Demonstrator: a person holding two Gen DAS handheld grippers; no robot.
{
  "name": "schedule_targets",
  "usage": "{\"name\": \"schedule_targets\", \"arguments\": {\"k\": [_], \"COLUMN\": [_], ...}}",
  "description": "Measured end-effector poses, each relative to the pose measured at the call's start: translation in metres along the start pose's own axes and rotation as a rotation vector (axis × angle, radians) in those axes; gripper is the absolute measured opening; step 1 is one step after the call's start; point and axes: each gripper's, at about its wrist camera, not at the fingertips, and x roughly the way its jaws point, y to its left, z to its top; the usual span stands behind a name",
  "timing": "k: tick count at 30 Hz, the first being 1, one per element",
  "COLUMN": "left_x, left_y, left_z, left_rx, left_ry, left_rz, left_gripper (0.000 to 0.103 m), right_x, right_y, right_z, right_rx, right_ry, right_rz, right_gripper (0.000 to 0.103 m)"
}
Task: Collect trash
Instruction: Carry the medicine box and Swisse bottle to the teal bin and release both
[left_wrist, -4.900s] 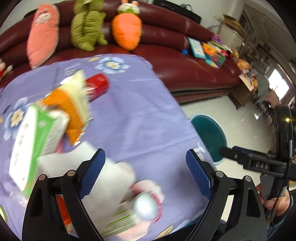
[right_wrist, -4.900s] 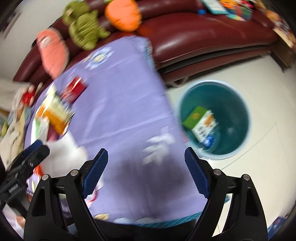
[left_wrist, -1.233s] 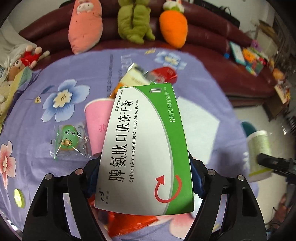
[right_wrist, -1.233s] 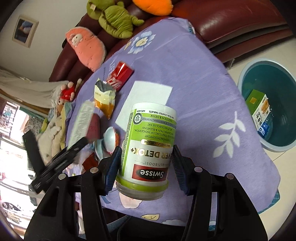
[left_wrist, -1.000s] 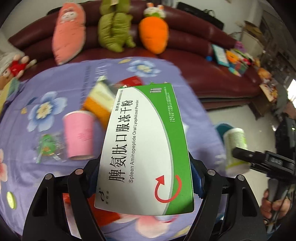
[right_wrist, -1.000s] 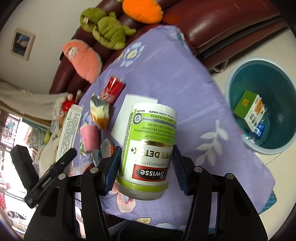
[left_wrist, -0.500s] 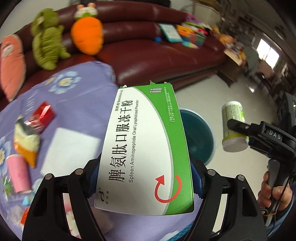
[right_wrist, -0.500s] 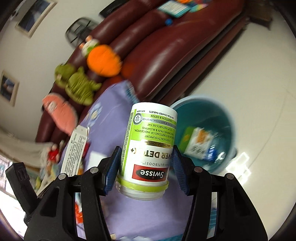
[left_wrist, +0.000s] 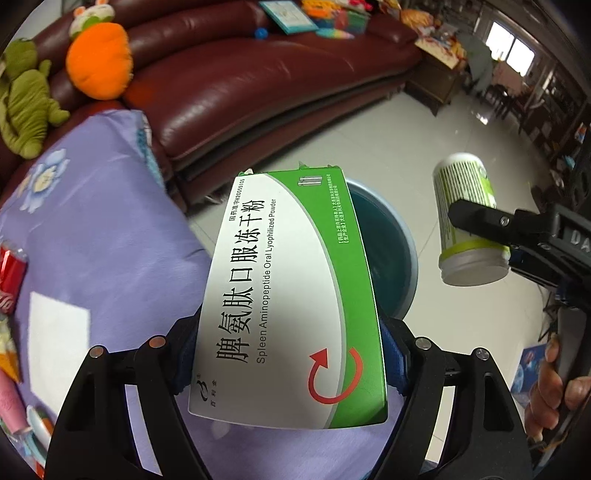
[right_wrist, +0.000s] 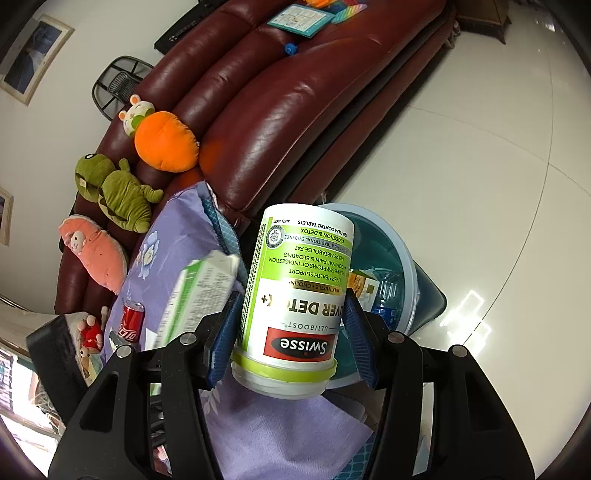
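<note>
My left gripper (left_wrist: 286, 363) is shut on a green and white medicine box (left_wrist: 291, 295), held above the table's right edge, in front of the teal trash bin (left_wrist: 388, 240). My right gripper (right_wrist: 290, 332) is shut on a green and white Swisse pill bottle (right_wrist: 295, 295), held upside down over the bin (right_wrist: 391, 258). The bin holds a carton and a plastic bottle. The bottle (left_wrist: 467, 221) and right gripper also show in the left wrist view, right of the bin. The box (right_wrist: 195, 291) shows blurred in the right wrist view.
A purple flowered cloth (left_wrist: 92, 229) covers the table, with a red cola can (right_wrist: 131, 319), a white sheet (left_wrist: 55, 336) and a pink cup (left_wrist: 9, 398) on it. A dark red sofa (left_wrist: 258, 74) with plush toys stands behind. White tiled floor (right_wrist: 480, 184) surrounds the bin.
Both grippers have swung right from over the table toward the bin, each still holding its item. The bottle now hangs over the bin; the box has come closer to it.
</note>
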Motion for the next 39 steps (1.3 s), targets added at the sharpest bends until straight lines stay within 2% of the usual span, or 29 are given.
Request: {"name": "schedule_targets", "arguments": {"k": [7,20,27,29,32,35,39], "left_x": [0.024,0.004,-0.011,-0.012,-0.014,-0.016,-0.02], "left_y": [-0.001,0.021,0.041,0.049,0.059,0.066,0.074], "left_z": [-0.006,-0.014,-0.025,-0.027,-0.03,-0.035,-0.042], "left_rx": [-0.007,-0.047,-0.103,-0.123,-0.152,-0.173,-0.194], "left_ry": [0.064,0.007,-0.031,-0.034,-0.032,-0.031,-0.03], "left_rz": [-0.012,0.002,0.025,0.025,0.023,0.021,0.012], "left_gripper": [0.082,0.084,0.086,0.086,0.087,0.087,0.087], "right_x": [0.008,0.022,0.033,0.041,0.049,0.049,0.044], "right_y": [-0.002,0.005,0.012,0.016,0.023,0.03,0.038], "right_z": [0.002,0.001,-0.002,-0.005,-0.009,-0.011,-0.013], "right_rx": [-0.006,-0.016,-0.033,-0.043,-0.046,-0.064,-0.079], "right_ry": [0.019,0.048,0.076,0.101,0.128,0.127,0.119], "right_rz": [-0.02,-0.056,-0.077,-0.082,-0.075,-0.081,-0.096], "right_gripper": [0.052,0.052,0.053,0.054,0.065,0.066,0.074]}}
